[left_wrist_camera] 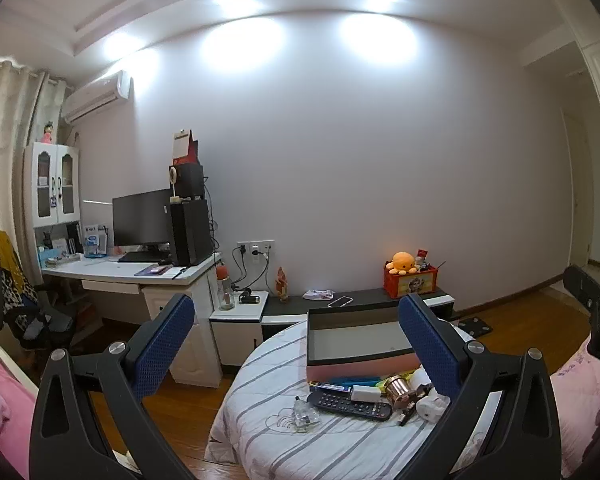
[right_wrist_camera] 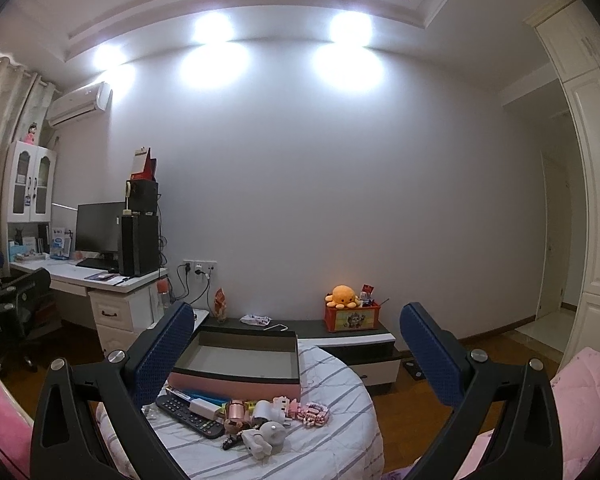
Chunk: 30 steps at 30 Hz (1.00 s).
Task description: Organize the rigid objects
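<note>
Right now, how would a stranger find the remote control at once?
Look at the round striped table with the open pink box. In front of the box, at the left of the clutter, lies the remote control: long, flat, black, the only thing with buttons.

Open pink box point(right_wrist_camera: 236, 364) behind clutter, remote point(right_wrist_camera: 188, 416) foremost.

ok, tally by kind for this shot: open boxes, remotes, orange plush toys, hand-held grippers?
Open boxes: 1, the pink box
Remotes: 1, the black remote
Orange plush toys: 1, the orange plush octopus
Hand-held grippers: 2, the left hand-held gripper and the right hand-held gripper, both open
Total: 5
Small clutter beside the remote not counted.
</note>
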{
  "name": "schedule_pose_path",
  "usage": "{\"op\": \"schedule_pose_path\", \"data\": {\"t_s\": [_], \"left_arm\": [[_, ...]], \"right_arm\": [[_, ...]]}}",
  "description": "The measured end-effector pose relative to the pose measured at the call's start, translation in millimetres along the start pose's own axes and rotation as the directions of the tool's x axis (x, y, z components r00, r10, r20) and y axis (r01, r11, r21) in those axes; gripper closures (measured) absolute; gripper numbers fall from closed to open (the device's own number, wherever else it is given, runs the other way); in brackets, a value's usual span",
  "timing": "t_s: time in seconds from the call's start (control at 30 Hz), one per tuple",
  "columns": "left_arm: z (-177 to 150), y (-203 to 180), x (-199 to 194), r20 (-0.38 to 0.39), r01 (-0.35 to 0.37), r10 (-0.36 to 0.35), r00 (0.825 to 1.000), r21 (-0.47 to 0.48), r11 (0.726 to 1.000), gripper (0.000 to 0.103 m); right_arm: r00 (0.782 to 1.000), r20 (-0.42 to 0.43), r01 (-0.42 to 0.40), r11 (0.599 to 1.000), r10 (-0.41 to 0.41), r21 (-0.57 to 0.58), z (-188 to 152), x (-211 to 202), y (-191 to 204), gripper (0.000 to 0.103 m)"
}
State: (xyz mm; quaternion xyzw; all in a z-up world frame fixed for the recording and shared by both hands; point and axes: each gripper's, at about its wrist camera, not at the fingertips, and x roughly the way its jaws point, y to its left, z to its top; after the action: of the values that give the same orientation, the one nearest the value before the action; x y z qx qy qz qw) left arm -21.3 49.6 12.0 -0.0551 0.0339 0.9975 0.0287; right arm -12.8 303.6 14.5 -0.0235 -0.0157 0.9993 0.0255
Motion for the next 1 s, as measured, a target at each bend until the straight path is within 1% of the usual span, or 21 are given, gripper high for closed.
{"op": "schedule_pose_path", "data": {"t_s": [0.2,0.27,0.43,0.53,0.67,0.83,1.0], "left_arm": [[-1,-7,11,0.002,0.011,-0.011,1.0,0.001,1.0,0.0],[0,-10,16,-0.01,0.028,-0.028,1.0,0.006,1.0,0.0],[-3,-21,35,-0.036,0.037,-0.036,0.999,0.041,0.998,0.0],[-3,-24,44,-0.044,0.042,-0.041,0.998,0.041,0.998,0.0],[-3,-25,54,-0.051,0.039,-0.037,0.998,0.038,0.999,0.0],[-6,-25,70,-0.076,0.018,-0.014,0.997,0.051,0.999,0.0],[-7,-15,79,-0.078,-0.001,0.003,0.997,0.025,1.0,0.0]], "right_arm": [[1.0,-0.015,0.005,1.0,-0.005,0.021,-5,12,-11,0.0],[1.0,-0.021,0.009,1.0,-0.008,0.026,-6,16,-14,0.0],[0.999,-0.039,0.014,0.999,-0.012,0.042,-11,31,-21,0.0],[0.999,-0.049,0.013,0.999,-0.011,0.045,-12,40,-24,0.0],[0.998,-0.055,0.01,0.999,-0.008,0.041,-13,51,-26,0.0],[0.998,-0.065,0.002,0.999,0.001,0.047,-14,69,-27,0.0],[0.996,-0.083,-0.011,0.999,0.014,0.043,-15,85,-22,0.0]]}}
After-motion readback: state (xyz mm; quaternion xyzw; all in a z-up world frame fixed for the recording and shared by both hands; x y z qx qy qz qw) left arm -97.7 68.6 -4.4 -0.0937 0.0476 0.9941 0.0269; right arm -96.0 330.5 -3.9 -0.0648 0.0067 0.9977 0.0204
